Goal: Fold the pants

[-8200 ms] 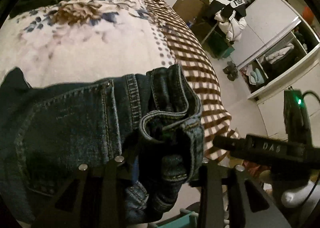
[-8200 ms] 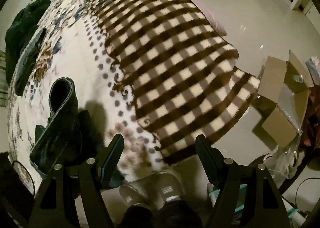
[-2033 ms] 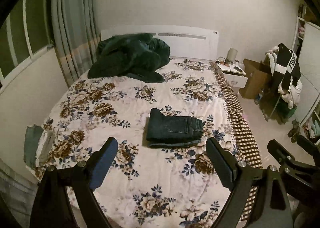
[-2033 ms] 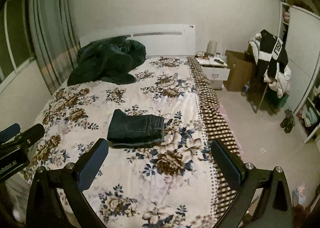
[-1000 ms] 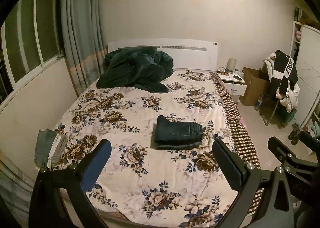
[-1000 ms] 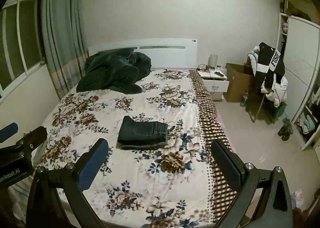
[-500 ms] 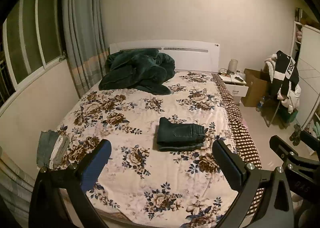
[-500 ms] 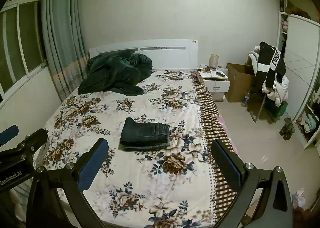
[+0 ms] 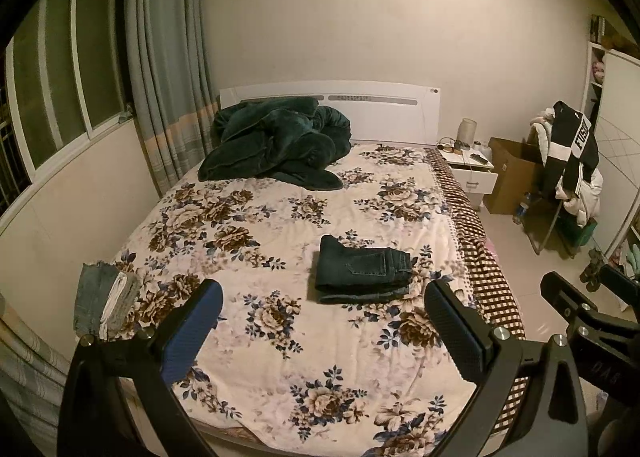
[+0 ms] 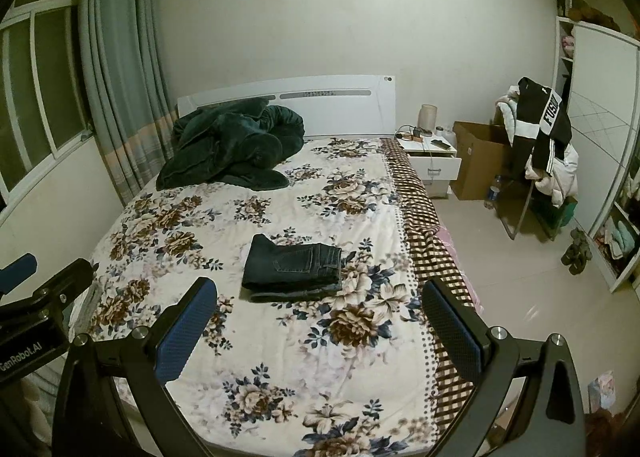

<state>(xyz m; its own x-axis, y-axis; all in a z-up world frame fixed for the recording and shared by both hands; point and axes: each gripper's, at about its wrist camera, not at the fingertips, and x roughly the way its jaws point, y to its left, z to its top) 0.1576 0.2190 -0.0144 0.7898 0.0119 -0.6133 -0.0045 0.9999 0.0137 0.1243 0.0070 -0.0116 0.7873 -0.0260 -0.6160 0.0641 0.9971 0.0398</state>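
Left wrist view: dark blue denim pants folded into compact rectangle lie mid-bed on cream floral-print bedspread, well apart from both tools. Left hand-held gripper spread wide, empty; right hand-held gripper likewise. Denim likely heavyish, stiff, grippy (layers could splay); best pinched at thick folded edge. Soft bed; rumpled dark green blanket by headboard.

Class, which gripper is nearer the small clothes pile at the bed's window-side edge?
Left. The left gripper hangs just beside the small clothes pile; the right gripper sits farther toward the bed's checkered side.
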